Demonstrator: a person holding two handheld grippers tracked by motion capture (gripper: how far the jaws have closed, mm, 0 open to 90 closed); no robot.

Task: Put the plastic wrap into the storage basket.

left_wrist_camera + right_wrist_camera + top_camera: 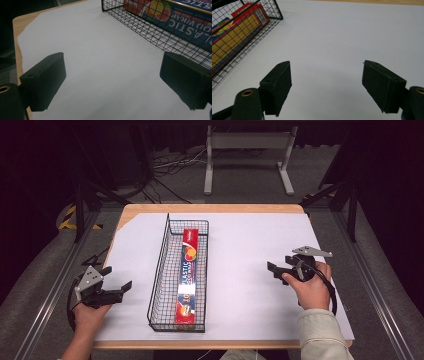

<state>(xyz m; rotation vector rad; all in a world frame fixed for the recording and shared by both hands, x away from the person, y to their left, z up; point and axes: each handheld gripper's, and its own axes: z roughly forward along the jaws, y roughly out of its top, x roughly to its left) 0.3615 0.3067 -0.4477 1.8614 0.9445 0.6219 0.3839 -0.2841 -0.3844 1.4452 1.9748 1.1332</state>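
Long red-and-blue cardboard plastic-wrap box (189, 275) lies flat inside black wire mesh basket (159, 270) on white paper-covered table (250, 270). Left gripper (120, 287): jaws spread wide, nothing between them; basket just beyond its fingertips. Right gripper (272, 269): jaws wide apart, empty, over bare paper; basket well beyond its fingertips.

Black hand-held gripper (116, 289) each side, grey three-cornered plates, black cables, pale beige right sleeve (320, 332)

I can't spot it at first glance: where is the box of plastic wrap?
The wrap box lies lengthwise inside the wire basket, left of centre in the high view, on the white sheet between the two claws.
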